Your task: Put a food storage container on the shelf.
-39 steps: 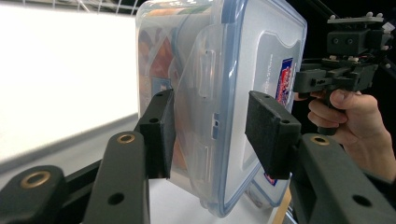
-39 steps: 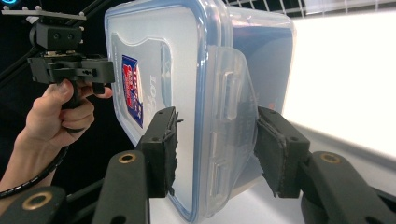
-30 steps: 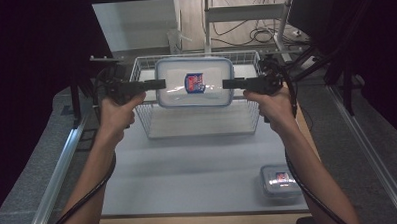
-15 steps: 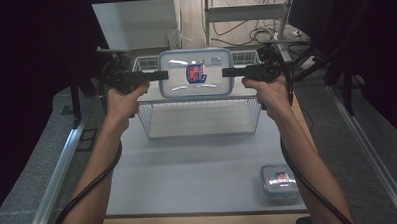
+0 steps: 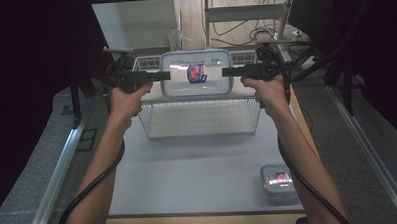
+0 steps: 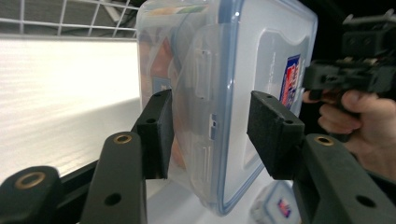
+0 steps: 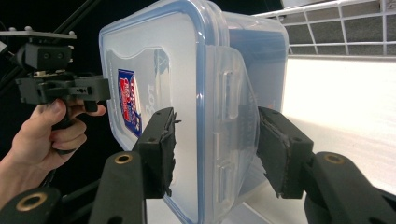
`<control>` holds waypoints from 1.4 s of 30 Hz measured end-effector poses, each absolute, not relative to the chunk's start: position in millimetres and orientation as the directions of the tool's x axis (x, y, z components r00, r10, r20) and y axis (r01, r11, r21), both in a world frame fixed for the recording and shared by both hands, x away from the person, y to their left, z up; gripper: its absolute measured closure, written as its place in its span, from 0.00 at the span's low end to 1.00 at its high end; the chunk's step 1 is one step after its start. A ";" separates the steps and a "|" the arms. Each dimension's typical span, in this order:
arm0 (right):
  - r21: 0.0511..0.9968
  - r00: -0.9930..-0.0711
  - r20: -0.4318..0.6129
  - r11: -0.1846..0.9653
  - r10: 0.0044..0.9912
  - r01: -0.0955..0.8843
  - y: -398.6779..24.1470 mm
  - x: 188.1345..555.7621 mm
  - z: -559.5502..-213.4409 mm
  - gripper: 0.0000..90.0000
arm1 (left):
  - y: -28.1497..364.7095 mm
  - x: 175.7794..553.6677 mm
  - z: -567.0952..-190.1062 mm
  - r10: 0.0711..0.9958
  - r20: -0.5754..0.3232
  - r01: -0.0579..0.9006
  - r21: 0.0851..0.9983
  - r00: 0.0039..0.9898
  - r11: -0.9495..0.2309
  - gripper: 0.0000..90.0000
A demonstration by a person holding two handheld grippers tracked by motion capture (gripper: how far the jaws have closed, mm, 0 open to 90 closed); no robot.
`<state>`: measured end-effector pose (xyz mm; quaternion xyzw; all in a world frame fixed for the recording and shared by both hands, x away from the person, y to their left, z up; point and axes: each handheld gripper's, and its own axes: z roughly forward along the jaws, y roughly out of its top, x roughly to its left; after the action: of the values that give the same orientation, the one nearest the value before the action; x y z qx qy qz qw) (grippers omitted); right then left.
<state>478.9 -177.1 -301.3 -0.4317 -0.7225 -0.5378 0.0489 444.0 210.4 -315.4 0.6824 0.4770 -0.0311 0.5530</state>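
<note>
Container (image 5: 196, 73) side clasp (image 7: 229, 121) between tongs (image 7: 215, 149)

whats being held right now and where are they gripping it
The large lidded container is held over the wire basket, the left gripper clamping its left end and the right gripper its right end, at the latch flaps.

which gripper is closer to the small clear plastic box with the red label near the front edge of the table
Right. The right gripper grips the large lidded box's end above the wire basket, on the same side as the small box; the left gripper holds the opposite end, farther off.
</note>
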 end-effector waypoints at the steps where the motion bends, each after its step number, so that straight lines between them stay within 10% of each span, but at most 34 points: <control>1: 0.736 -0.622 0.534 0.047 0.573 0.675 -177.0 479.3 -301.4 0.54 | 209.0 443.8 -313.7 0.630 -0.555 0.681 0.730 0.544 0.055 0.57; 25: 0.784 -0.608 0.444 0.044 0.658 0.620 -165.9 495.3 -310.0 0.45 | 206.2 453.1 -321.5 0.677 -0.514 0.649 0.758 0.527 0.070 0.47; 42: 0.879 -0.686 0.244 0.143 0.686 0.456 -169.7 463.5 -302.0 0.54 | 201.2 406.9 -323.7 0.756 -0.208 0.449 0.885 0.621 -0.125 0.54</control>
<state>463.5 -169.7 -302.0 -0.3814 -0.7483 -0.5318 -0.1083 406.9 201.2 -323.7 0.7353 0.4095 0.1476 0.5195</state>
